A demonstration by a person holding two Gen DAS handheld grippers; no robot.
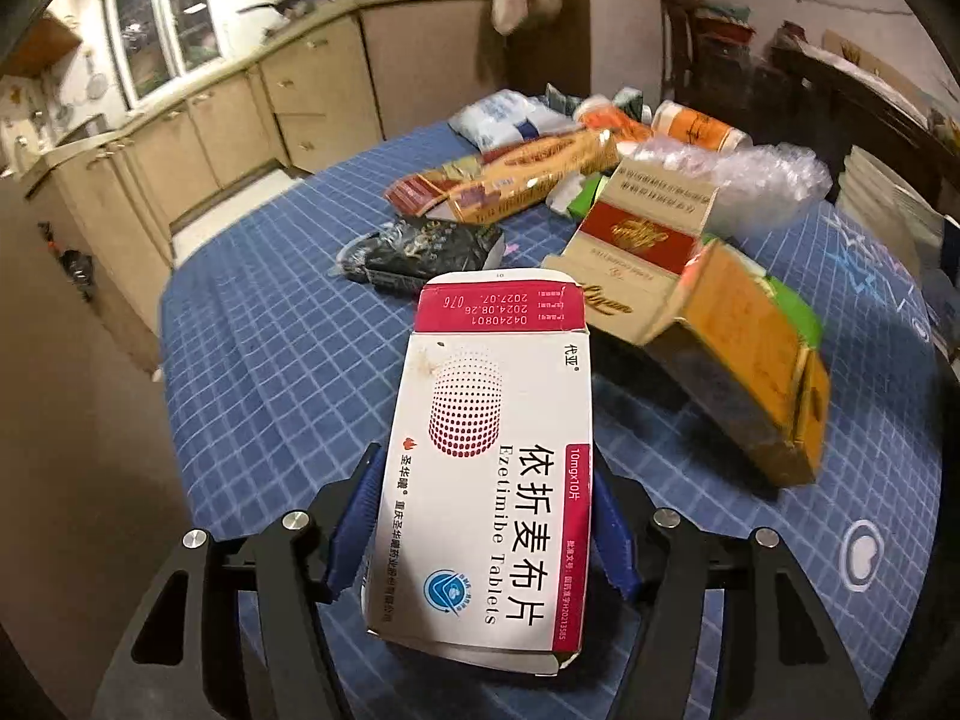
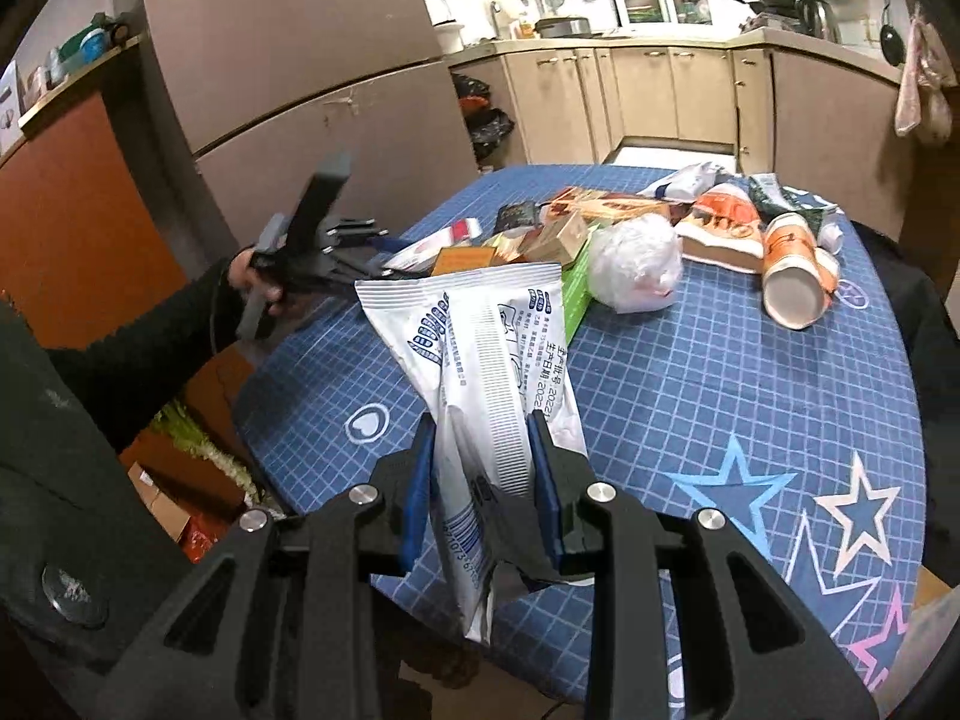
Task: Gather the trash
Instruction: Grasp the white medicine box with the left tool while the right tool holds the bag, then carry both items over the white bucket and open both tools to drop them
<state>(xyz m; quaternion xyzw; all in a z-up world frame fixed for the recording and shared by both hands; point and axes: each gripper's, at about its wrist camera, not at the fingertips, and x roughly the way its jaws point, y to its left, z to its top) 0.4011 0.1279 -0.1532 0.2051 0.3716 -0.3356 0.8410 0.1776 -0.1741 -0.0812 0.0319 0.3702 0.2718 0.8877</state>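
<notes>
A white and pink tablet box (image 1: 498,396) sits between the blue pads of my left gripper (image 1: 486,480), which press on both its long sides above the blue checked tablecloth (image 1: 270,360). My right gripper (image 2: 480,438) is shut on a crumpled white printed pouch (image 2: 480,324) that sticks up from its jaws. Loose trash lies on the table: a black wrapper (image 1: 420,252), a red and cream carton (image 1: 642,240), a yellow box (image 1: 750,360), a clear plastic bag (image 2: 636,264) and a tipped paper cup (image 2: 792,276). In the right wrist view a hand (image 2: 252,282) holds the left gripper (image 2: 360,252).
Beige kitchen cabinets (image 1: 240,120) run behind the table, with a tall fridge (image 2: 300,60) at the left in the right wrist view. Boxes and greens (image 2: 198,450) lie on the floor beside the table edge. A dark chair back (image 1: 690,30) stands at the far side.
</notes>
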